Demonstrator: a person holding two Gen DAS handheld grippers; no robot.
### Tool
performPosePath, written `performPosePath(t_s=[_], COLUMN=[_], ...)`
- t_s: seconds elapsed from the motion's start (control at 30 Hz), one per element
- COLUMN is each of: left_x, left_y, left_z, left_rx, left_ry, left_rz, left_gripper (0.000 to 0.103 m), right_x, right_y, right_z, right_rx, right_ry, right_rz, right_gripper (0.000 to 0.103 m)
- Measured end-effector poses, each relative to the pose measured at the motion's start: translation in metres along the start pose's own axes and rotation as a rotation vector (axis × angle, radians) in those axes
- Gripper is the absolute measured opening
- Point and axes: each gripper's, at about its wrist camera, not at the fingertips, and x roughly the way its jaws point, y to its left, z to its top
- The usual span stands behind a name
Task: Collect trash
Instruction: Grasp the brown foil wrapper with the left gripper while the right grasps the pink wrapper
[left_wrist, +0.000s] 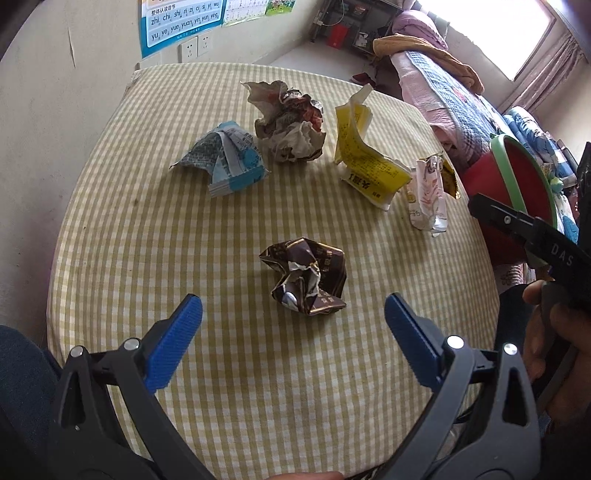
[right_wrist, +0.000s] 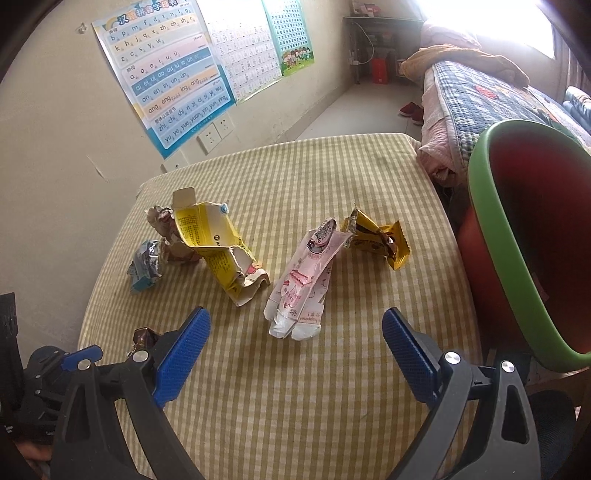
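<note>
Several pieces of trash lie on the checked tablecloth (left_wrist: 155, 229). A crumpled brown wrapper (left_wrist: 304, 277) lies just ahead of my open left gripper (left_wrist: 293, 317). Farther back are a blue-white carton (left_wrist: 225, 160), a crumpled paper ball (left_wrist: 290, 122), a torn yellow carton (left_wrist: 365, 158) and a pink-white pouch (left_wrist: 430, 192). My open, empty right gripper (right_wrist: 295, 332) points at the pink-white pouch (right_wrist: 303, 284). Beyond it lie a yellow-brown snack wrapper (right_wrist: 376, 238) and the yellow carton (right_wrist: 218, 247). A red bin with a green rim (right_wrist: 517, 236) stands at the table's right edge.
The bin also shows in the left wrist view (left_wrist: 513, 188), behind the right gripper's body (left_wrist: 532, 236). A bed with quilts (right_wrist: 491, 92) runs along the right. Posters (right_wrist: 166, 74) and wall sockets (right_wrist: 216, 133) are on the wall behind the table.
</note>
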Motion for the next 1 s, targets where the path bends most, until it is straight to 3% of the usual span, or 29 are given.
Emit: performPosePath(t_s=[0.2,0.3,0.6,0.77,1.0], left_x=[0.016,0.026,0.04,0.039,0.036], left_y=[-0.003,-0.006,-0.01,-0.01,-0.007], left_z=[0.004,0.004,0.001,0.001,0.002], left_rx=[0.021,0.035,0.076,0.086,0.071], left_ry=[-0.003,0.009,0.006,-0.003,-0.01], left_rz=[0.01,0.016,0.039,0.039,0.019], left_gripper=[0.089,0.083,0.065,0.047,0.041], right_x=[0.028,0.04,0.064,0.062,0.053], right_y=[0.002,0.001,-0.011,-0.013,-0.004], right_z=[0.003,0.001,-0.005,-0.006,-0.008], right_rx=[-0.008,-0.01,0.016,0.019,-0.026], right_ry=[0.023,0.028,0.09,0.083,0.064], right_rz=[-0.009,-0.018,0.014,0.036,0.049], right_gripper=[0.09,0.085,0.041,0.038,0.036])
